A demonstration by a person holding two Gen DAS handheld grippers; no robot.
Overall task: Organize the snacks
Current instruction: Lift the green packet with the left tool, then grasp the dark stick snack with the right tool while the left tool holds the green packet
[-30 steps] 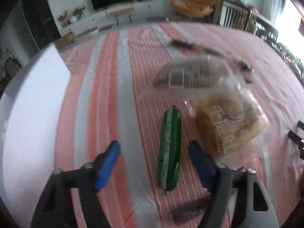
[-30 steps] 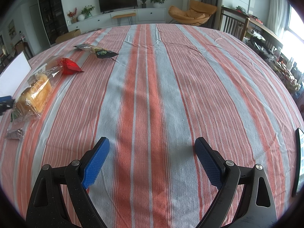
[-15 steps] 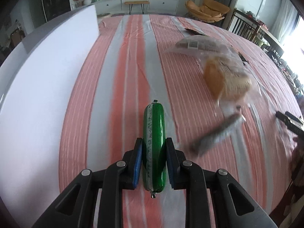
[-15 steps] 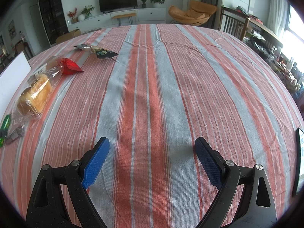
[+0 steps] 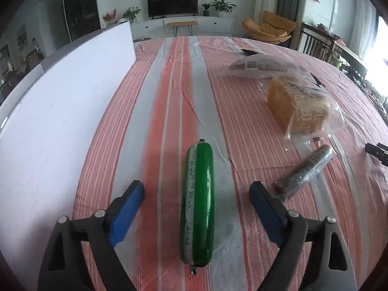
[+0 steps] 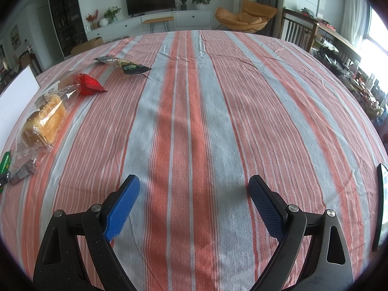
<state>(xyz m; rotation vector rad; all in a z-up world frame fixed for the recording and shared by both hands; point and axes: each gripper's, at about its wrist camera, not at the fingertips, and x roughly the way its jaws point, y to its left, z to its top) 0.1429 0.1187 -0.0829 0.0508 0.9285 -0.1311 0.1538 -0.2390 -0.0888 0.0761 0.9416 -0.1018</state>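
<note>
Now, across the red-and-grey striped tablecloth point(image 6: 194, 111), we see most of the cloth lying bare on the right, the widest room for any move, while the snacks sit gathered toward the left. Along that left side stands the white box wall point(image 5: 60, 111), a hard edge hemming in the near lane; we judge it the likely bin for sorting. Beside it runs a clear strip of cloth, and in that strip our left gripper point(image 5: 196, 191) has its blue pads spreading apart, the jaws opening, with the green sausage point(image 5: 198, 203) lying lengthwise between them on the cloth, touched by neither pad. We read that as a snack just set parallel to the wall. To its right lie the bagged bread loaf point(image 5: 298, 106), a flat clear pack point(image 5: 259, 66) beyond it, and a small dark wrapped stick point(image 5: 305, 169) near the right pad. Our right gripper point(image 6: 194, 191) hovers wide open and empty over bare cloth, well apart from the red packet point(image 6: 88, 87) and dark packets point(image 6: 126, 65).
</note>
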